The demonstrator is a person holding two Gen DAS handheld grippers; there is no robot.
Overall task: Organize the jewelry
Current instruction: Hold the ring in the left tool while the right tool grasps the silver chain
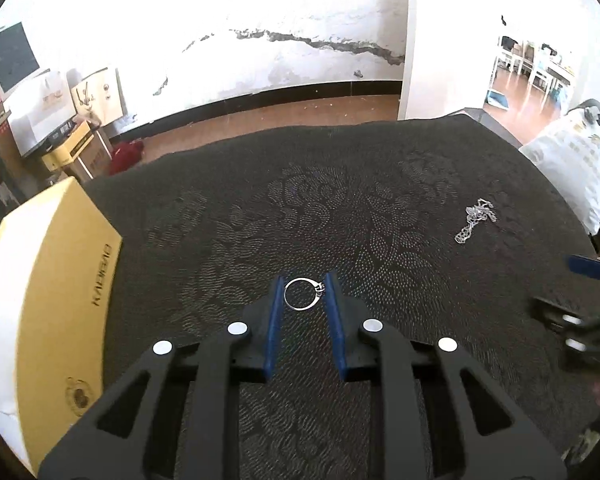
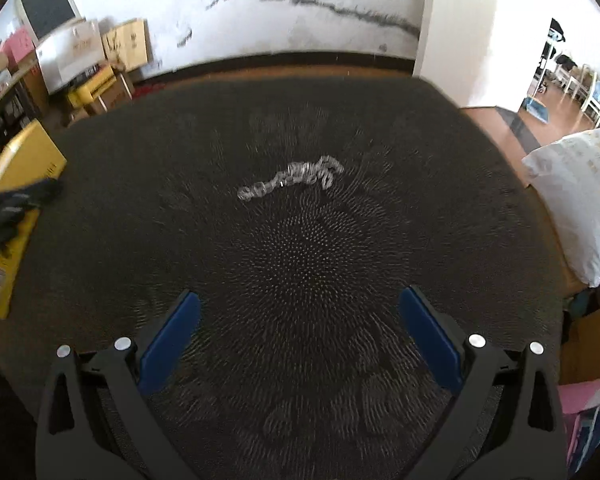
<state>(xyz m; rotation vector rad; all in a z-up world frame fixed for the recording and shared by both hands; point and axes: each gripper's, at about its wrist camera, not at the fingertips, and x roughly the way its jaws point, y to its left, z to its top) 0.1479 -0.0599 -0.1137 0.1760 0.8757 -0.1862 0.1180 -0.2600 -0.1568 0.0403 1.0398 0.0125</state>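
Observation:
A silver ring (image 1: 302, 294) with a small stone is pinched between the blue pads of my left gripper (image 1: 304, 280), which is shut on it above the dark patterned cloth (image 1: 340, 184). A silver chain (image 1: 474, 220) lies bunched on the cloth to the far right of it. In the right wrist view the same chain (image 2: 292, 180) lies ahead of my right gripper (image 2: 300, 294). That gripper is wide open over the cloth with nothing between its fingers. The picture there is blurred by motion. At the left wrist view's right edge the right gripper shows as a dark blur.
A yellow and white box (image 1: 56, 280) stands on the cloth's left side, also seen as the yellow box (image 2: 24, 164). A white patterned pillow (image 2: 580, 192) lies at the right edge. Cardboard boxes and a monitor stand by the far wall.

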